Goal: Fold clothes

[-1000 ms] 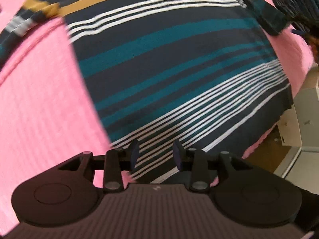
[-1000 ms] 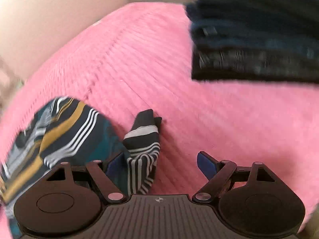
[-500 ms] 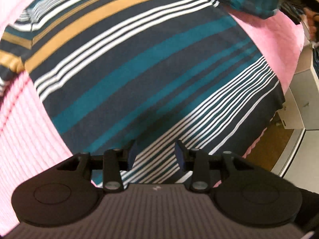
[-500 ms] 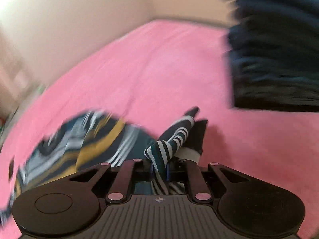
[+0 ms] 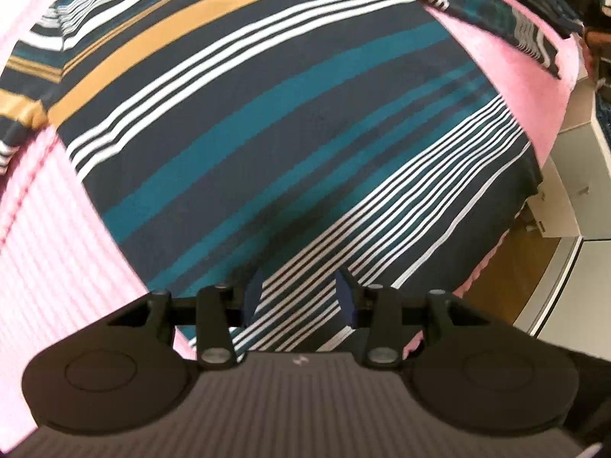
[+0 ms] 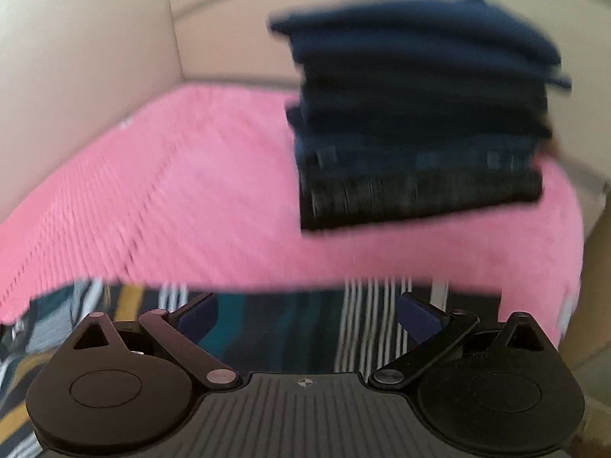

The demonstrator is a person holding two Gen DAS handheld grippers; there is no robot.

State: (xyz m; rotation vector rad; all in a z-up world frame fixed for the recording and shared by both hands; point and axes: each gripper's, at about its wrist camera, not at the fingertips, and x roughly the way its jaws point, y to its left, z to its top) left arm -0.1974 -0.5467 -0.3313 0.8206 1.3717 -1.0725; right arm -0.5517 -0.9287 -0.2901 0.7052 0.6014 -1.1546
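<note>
I see the striped shirt (image 5: 290, 145) spread flat on the pink bed (image 5: 57, 252), my left tongs (image 5: 299, 297) part-open over its hem gripping nothing, my right tongs (image 6: 307, 316) opening wide, empty, the folded stack (image 6: 420, 122) beyond it.

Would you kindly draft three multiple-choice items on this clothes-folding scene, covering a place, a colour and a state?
1. Where does the stack of dark folded clothes sit?
A. on the pink bedspread
B. on the floor
C. in a drawer

2. Which stripe colour does the striped shirt have?
A. red
B. mustard yellow
C. purple

3. How is the right gripper?
A. clamped on a sleeve
B. out of view
C. jaws spread, nothing between them

Answers: 1 A, pink cover shows under the stack; 2 B, a mustard band crosses the shirt; 3 C, its jaws are opening, pads apart.
</note>
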